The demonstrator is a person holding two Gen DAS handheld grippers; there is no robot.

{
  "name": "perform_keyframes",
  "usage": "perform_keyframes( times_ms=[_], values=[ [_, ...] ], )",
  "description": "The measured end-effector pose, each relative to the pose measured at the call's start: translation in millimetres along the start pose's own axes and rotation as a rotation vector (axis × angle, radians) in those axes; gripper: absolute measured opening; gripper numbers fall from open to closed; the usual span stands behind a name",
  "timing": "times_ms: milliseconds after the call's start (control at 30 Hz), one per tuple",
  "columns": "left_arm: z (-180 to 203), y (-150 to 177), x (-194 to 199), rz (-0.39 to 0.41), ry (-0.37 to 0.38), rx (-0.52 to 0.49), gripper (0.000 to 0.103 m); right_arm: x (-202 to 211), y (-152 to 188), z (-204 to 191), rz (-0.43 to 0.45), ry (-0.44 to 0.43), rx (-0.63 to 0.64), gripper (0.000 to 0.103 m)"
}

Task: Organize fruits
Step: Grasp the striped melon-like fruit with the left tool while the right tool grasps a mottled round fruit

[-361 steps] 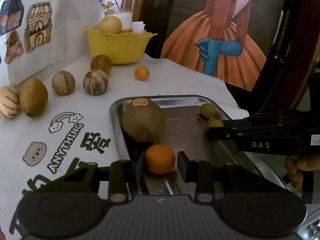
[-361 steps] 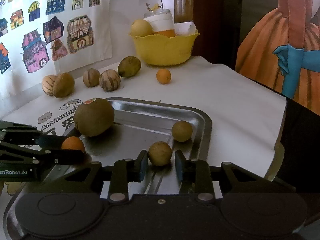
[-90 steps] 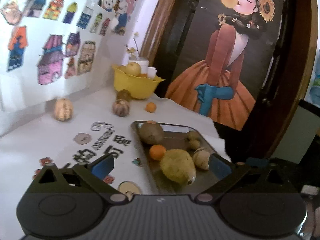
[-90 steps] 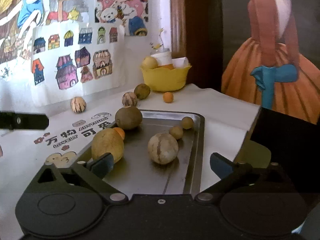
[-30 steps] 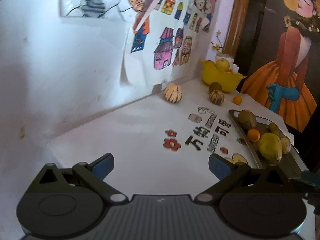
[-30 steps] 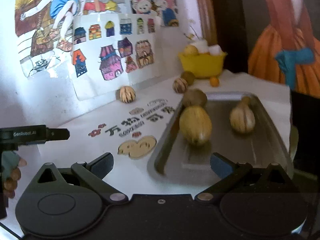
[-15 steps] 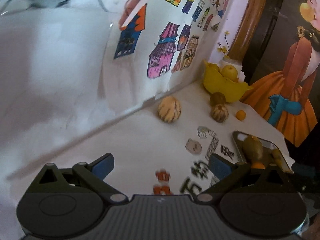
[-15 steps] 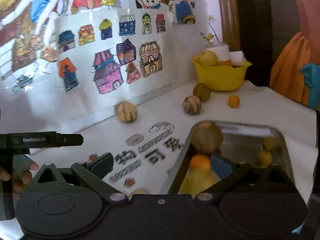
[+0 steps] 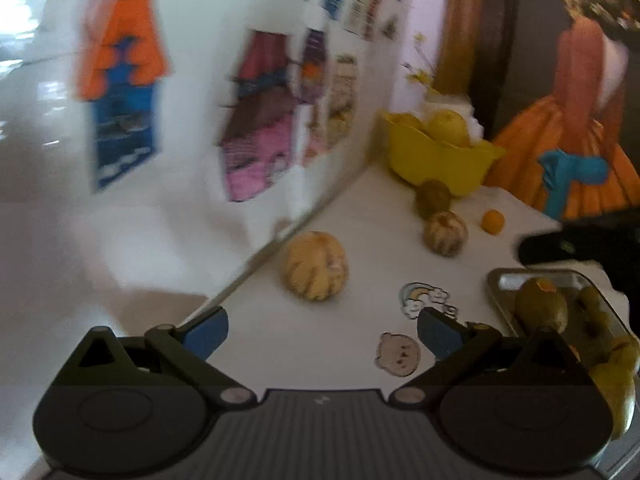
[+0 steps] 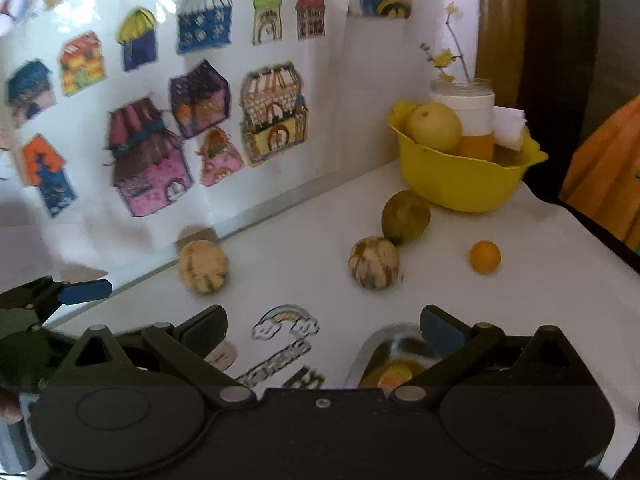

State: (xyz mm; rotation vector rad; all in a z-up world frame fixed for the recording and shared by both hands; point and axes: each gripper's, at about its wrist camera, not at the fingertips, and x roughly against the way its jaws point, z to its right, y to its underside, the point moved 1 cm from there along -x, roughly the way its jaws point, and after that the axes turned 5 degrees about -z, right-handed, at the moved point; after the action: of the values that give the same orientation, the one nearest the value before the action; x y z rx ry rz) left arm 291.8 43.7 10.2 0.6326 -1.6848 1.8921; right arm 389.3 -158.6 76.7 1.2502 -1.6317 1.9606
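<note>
My left gripper point(image 9: 322, 330) is open and empty, a short way in front of a striped tan melon point(image 9: 315, 265) by the wall. That melon point(image 10: 203, 266) lies left in the right wrist view. My right gripper point(image 10: 323, 326) is open and empty above the table, with a striped round fruit point(image 10: 374, 263), a green fruit point(image 10: 405, 216) and a small orange point(image 10: 485, 257) beyond it. The metal tray point(image 9: 505, 282) at the right edge of the left wrist view holds a brown-green fruit point(image 9: 541, 309) and several yellow ones. Only the tray's corner point(image 10: 376, 340) shows under my right gripper.
A yellow bowl point(image 10: 460, 176) with a pale fruit and a white jar stands at the back by the wall. Drawings of houses hang on the white wall point(image 10: 120, 208) on the left. The white cloth carries printed stickers point(image 9: 398, 354). The table edge falls off at the right.
Both grippers have moved forward over the table toward the loose fruits. The striped melon now looms larger in the left wrist view; the tray has slid under the right gripper.
</note>
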Motion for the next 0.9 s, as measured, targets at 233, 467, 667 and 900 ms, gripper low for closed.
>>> perform_keyframes(
  times_ms=[233, 467, 667, 900],
  values=[
    [-0.8, -13.7, -24.6, -0.003, 0.005, -0.027, 0.103, -46.3, -29.3, 19.6, -0.067, -0.017, -0.094, 0.100],
    [8.7, -16.3, -40.9, 0.002, -0.030, -0.059, 0.102, -80.9, -43.2, 31.8, -0.096, -0.015, -0.192, 0.095],
    [19.5, -18.0, -49.1, 0.013, -0.054, -0.111, 0.099, -98.3, -47.1, 31.9, -0.112, 0.020, -0.201, 0.089],
    [14.2, -26.5, -58.3, 0.017, -0.058, -0.058, 0.089, -112.9, -48.5, 33.7, -0.123, 0.049, -0.230, 0.081]
  ],
)
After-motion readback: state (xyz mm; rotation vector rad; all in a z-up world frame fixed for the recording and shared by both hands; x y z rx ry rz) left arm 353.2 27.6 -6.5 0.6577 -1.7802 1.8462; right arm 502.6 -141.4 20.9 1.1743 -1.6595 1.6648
